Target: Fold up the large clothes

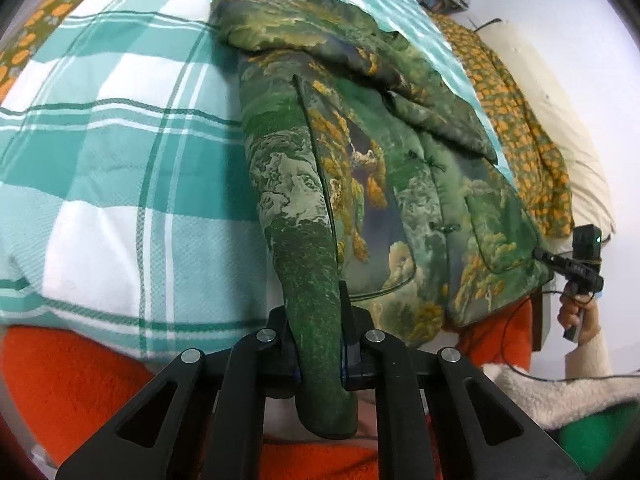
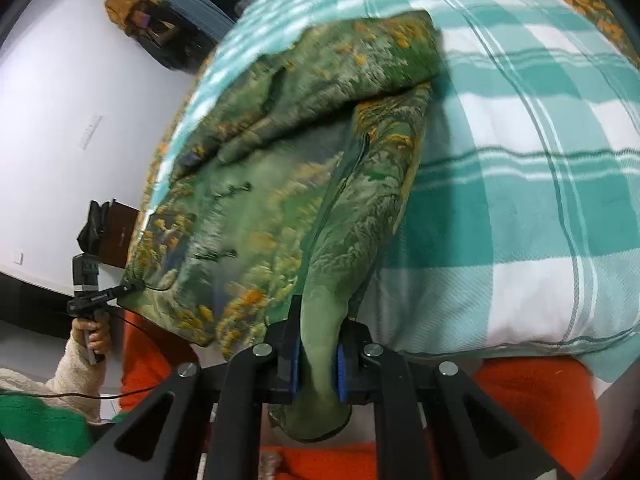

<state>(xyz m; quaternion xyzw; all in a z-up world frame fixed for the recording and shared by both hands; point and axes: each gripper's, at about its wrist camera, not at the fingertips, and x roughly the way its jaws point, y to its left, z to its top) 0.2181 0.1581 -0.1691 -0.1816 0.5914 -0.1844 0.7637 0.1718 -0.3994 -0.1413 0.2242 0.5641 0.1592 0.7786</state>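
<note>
Left gripper [image 1: 316, 344] is clamping the jacket [image 1: 400, 184] sleeve [image 1: 304, 240]; right gripper [image 2: 318, 354] is pinching a near hem fold. Jacket is lying on the checked bedspread [image 1: 120, 160], probably being tensioned for a clean fold.

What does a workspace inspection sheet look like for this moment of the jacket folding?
Surface: teal-and-white checked blanket on a bed.
Job's things: green landscape-print jacket lying on the blanket, its upper part folded over.
Clutter: orange floral quilt along the bed's far edge.
Grippers: left tool shut on jacket fabric; right tool likewise shut on jacket fabric.
Cables: thin black cable trailing across the person's fleece sleeve.
Surroundings: white wall; dark items by it, too blurred to name.
</note>
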